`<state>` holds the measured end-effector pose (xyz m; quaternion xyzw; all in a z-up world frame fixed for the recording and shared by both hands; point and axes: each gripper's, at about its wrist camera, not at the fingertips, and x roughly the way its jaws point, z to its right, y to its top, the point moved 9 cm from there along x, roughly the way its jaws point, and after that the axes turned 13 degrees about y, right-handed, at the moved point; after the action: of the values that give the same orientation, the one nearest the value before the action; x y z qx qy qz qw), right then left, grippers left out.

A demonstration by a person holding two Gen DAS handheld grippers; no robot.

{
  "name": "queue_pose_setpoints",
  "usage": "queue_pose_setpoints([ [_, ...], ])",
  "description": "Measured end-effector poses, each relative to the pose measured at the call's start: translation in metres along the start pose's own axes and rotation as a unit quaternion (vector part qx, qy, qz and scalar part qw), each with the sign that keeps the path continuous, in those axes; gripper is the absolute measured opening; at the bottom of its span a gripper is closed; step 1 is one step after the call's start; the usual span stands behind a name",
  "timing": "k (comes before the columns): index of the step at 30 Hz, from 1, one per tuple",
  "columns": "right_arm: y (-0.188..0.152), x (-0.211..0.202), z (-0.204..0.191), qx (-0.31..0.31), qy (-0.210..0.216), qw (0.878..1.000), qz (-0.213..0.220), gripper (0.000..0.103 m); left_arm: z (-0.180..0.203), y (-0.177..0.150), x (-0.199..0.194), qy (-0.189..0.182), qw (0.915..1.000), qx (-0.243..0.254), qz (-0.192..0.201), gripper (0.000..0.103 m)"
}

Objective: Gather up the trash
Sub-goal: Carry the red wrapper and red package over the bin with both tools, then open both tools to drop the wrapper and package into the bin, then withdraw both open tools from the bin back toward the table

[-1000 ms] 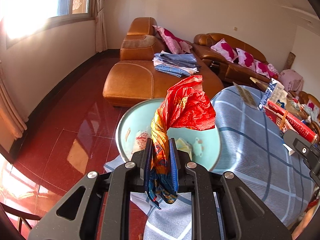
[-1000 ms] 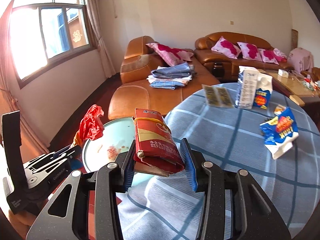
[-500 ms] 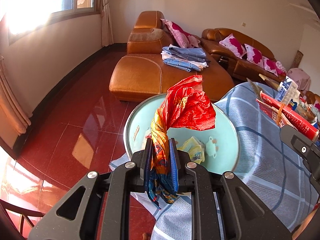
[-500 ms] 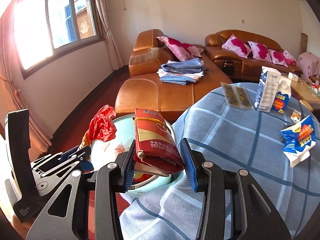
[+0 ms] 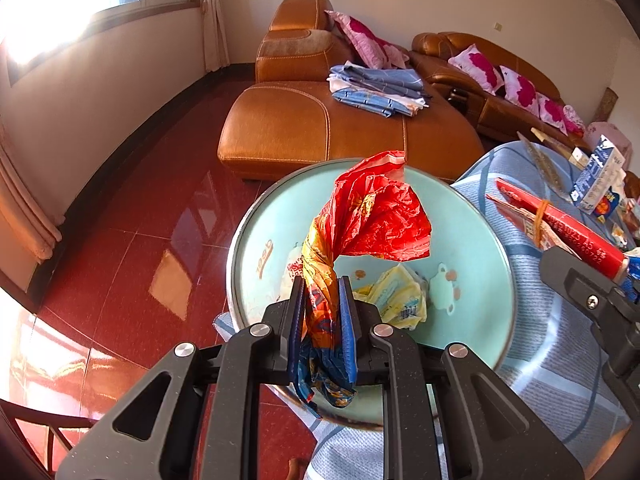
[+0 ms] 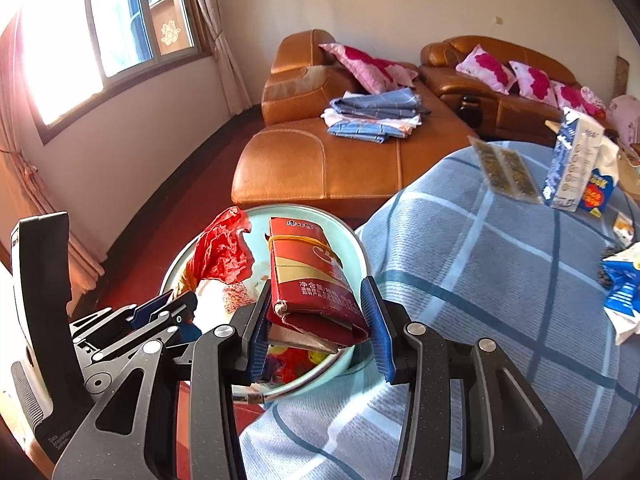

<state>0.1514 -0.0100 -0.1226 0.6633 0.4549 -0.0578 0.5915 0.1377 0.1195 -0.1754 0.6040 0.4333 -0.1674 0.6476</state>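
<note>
My left gripper (image 5: 322, 300) is shut on a crumpled red and orange wrapper (image 5: 376, 216) and holds it over a light blue basin (image 5: 256, 240) at the table's left edge. The basin holds a yellow wrapper (image 5: 396, 296) and other scraps. My right gripper (image 6: 316, 312) is shut on a flat red packet (image 6: 308, 272) bound with a rubber band, held over the basin's (image 6: 356, 252) near right side. The left gripper (image 6: 168, 312) and its red wrapper (image 6: 224, 252) also show in the right wrist view.
The round table has a blue checked cloth (image 6: 480, 280). On it stand a blue and white carton (image 6: 572, 164), a flat clear packet (image 6: 504, 172) and a blue snack bag (image 6: 624, 288). A tan leather sofa (image 6: 320, 160) with folded laundry stands beyond. Red tile floor (image 5: 132, 220) lies left.
Both grippers have moved forward and left, closer over the basin. Each still holds its item.
</note>
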Motion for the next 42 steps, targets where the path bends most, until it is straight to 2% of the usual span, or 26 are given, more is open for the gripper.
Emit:
queue_pose_setpoints([
  [7,0.003,0.024,0.000,-0.002,0.007,1.000,-0.014,0.043,0.002,0.001,0.016,0.009,0.9999,0.004,-0.013,0.017],
  [11,0.000,0.032,0.002,0.001,0.027,1.000,-0.015,0.046,0.003,0.001,0.023,0.014,0.9997,0.008,-0.019,0.017],
  [13,0.000,0.031,0.006,0.005,0.026,1.000,-0.011,0.052,0.004,0.000,0.025,0.016,0.9996,0.008,-0.022,0.017],
  [20,0.002,0.012,0.018,0.027,0.026,0.999,0.005,0.052,0.010,-0.003,0.026,0.015,0.9995,0.013,-0.024,0.018],
  [23,0.002,0.002,0.021,0.038,0.017,0.999,0.013,0.057,0.011,-0.003,0.024,0.018,0.9995,0.014,-0.022,0.019],
  [26,0.001,-0.009,0.026,0.049,0.009,0.999,0.023,0.059,0.010,-0.004,0.021,0.021,0.9995,0.015,-0.017,0.035],
  [28,0.000,-0.017,0.028,0.052,0.004,0.998,0.030,0.060,0.010,-0.003,0.017,0.027,0.9994,0.018,-0.010,0.041],
  [30,0.000,-0.023,0.031,0.056,0.001,0.998,0.034,0.064,0.009,-0.003,0.014,0.031,0.9993,0.018,-0.009,0.059],
  [32,-0.002,-0.029,0.033,0.059,-0.003,0.998,0.038,0.068,0.008,-0.003,0.009,0.038,0.9991,0.018,-0.003,0.066],
  [36,-0.006,-0.040,0.039,0.068,-0.011,0.997,0.044,0.072,0.009,-0.003,-0.003,0.043,0.9988,0.021,0.005,0.074],
  [42,-0.010,-0.057,0.054,0.088,-0.026,0.994,0.057,0.077,0.018,-0.007,-0.017,0.033,0.9991,0.025,0.011,0.085],
])
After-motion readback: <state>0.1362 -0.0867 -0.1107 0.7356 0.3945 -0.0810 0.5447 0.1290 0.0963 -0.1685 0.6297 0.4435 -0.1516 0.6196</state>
